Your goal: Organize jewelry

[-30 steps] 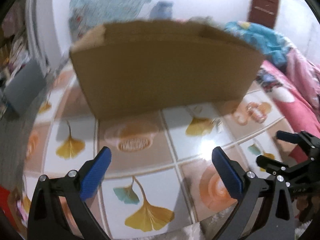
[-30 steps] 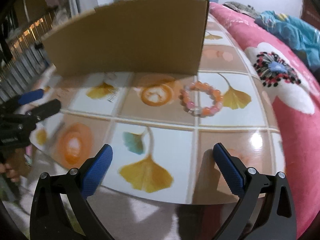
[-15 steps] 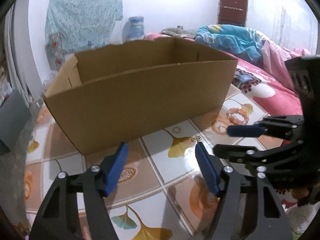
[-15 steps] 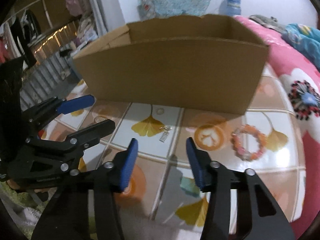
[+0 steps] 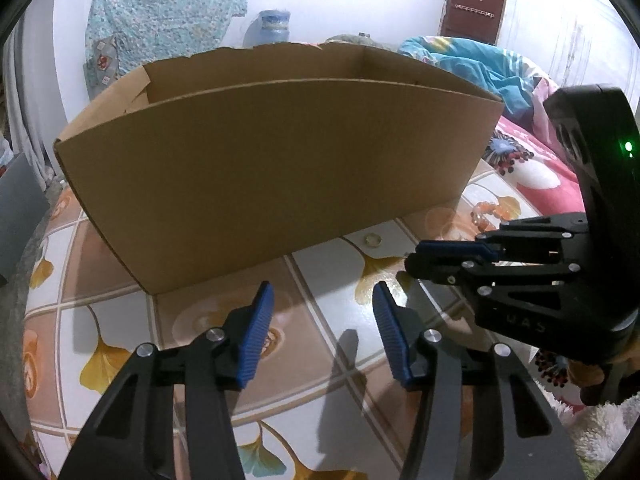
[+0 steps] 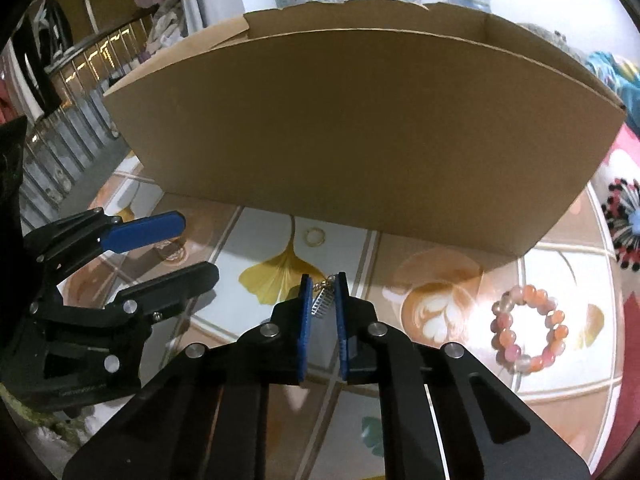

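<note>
Below: right gripper [image 6: 323, 300] nearly closed around small silver earring [image 6: 322, 298] on tiled tabletop [image 6: 560, 376] before cardboard box [image 6: 360, 128], left gripper [image 5: 320, 332] apart and empty; possible slip from thin, partial pinch, likely during lift.

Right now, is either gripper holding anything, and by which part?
The right gripper has its jaws narrowed around the earring; contact cannot be told. The left gripper holds nothing.
</note>
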`<state>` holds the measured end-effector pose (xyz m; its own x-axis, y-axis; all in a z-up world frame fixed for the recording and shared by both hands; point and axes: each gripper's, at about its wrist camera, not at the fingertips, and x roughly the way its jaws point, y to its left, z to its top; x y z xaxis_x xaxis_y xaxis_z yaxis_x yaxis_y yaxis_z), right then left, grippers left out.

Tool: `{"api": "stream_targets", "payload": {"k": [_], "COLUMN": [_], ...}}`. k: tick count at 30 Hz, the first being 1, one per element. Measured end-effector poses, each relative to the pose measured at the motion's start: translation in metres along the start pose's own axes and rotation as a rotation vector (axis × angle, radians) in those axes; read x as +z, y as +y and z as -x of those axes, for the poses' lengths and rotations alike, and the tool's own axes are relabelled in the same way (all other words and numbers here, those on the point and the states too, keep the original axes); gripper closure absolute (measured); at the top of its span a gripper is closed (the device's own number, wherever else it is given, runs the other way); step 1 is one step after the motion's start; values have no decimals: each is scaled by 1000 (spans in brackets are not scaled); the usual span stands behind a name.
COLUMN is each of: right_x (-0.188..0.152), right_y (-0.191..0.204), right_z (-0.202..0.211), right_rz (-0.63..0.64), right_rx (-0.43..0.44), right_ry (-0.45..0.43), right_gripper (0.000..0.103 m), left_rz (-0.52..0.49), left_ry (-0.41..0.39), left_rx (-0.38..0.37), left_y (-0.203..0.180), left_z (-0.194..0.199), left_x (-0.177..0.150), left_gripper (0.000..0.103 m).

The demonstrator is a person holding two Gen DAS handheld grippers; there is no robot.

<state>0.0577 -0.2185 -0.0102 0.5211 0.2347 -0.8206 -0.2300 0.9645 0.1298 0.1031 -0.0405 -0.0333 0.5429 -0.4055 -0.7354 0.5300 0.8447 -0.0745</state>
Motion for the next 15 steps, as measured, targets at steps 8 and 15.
{"api": "stream_targets", "payload": {"k": [8,15], "right_x": [-6,-17], "right_y": [-10,-21], "right_z": [8,24], "right_rz": [-42,-96], "right_rx": [38,73], "right_ry": [7,-4], "right_gripper": [99,99], "left_rz": [-14,-37], "left_ry": [-2,12], "left_rx": [-2,-21], "left_y": [-3,-11], "left_z": [0,-5], "left_x": [0,3], "left_gripper": [53,59]}}
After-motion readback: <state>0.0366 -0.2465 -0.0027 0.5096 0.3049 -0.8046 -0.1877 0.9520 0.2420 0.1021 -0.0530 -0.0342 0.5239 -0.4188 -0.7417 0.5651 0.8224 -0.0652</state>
